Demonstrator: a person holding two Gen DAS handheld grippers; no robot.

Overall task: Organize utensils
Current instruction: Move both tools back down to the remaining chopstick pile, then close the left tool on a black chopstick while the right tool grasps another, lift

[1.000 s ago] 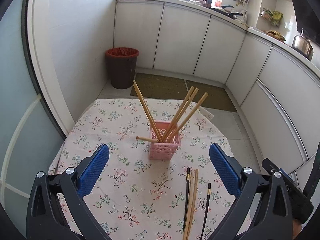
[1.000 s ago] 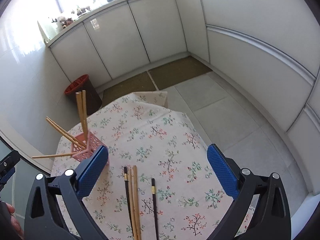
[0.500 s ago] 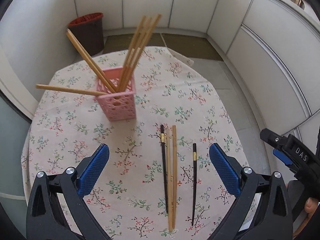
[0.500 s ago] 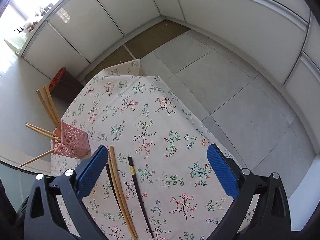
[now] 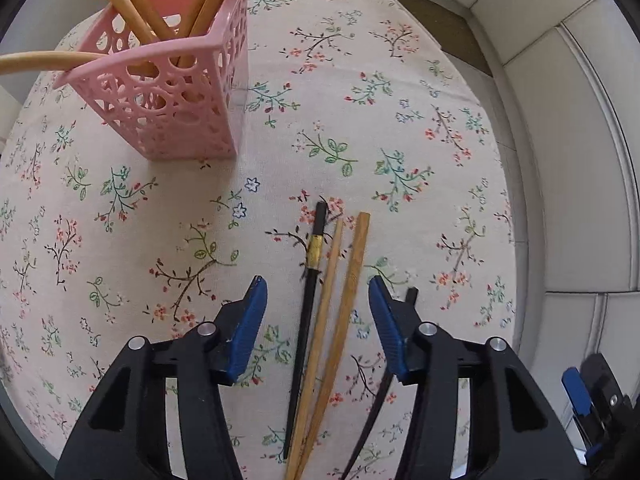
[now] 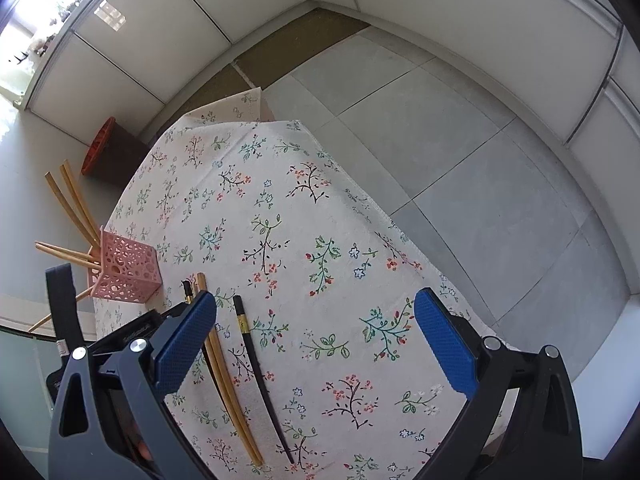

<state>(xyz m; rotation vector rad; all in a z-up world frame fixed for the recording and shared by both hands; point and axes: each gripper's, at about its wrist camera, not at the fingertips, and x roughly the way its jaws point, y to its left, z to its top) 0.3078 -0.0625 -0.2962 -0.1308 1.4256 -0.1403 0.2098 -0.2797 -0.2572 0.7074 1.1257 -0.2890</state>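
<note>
A pink perforated holder [image 5: 172,80] with several wooden chopsticks [image 5: 132,4] stands on the floral tablecloth [image 5: 360,128]; it also shows in the right wrist view [image 6: 124,272]. Two wooden chopsticks [image 5: 340,320] and a black chopstick [image 5: 310,300] lie flat between the fingers of my left gripper [image 5: 316,328], which is half open and low over them. A second black chopstick [image 6: 256,372] lies to their right. My right gripper [image 6: 316,352] is open and empty above the table. The wooden pair [image 6: 224,380] lies by its left finger.
A brown bin with a red liner [image 6: 104,152] stands on the floor beyond the table. White cabinets [image 6: 440,20] ring the grey tiled floor [image 6: 480,160]. The table's right edge [image 6: 392,224] drops off to the floor.
My left gripper has dropped down over the loose chopsticks and narrowed its jaws around three of them. My right gripper has shifted slightly and stays open.
</note>
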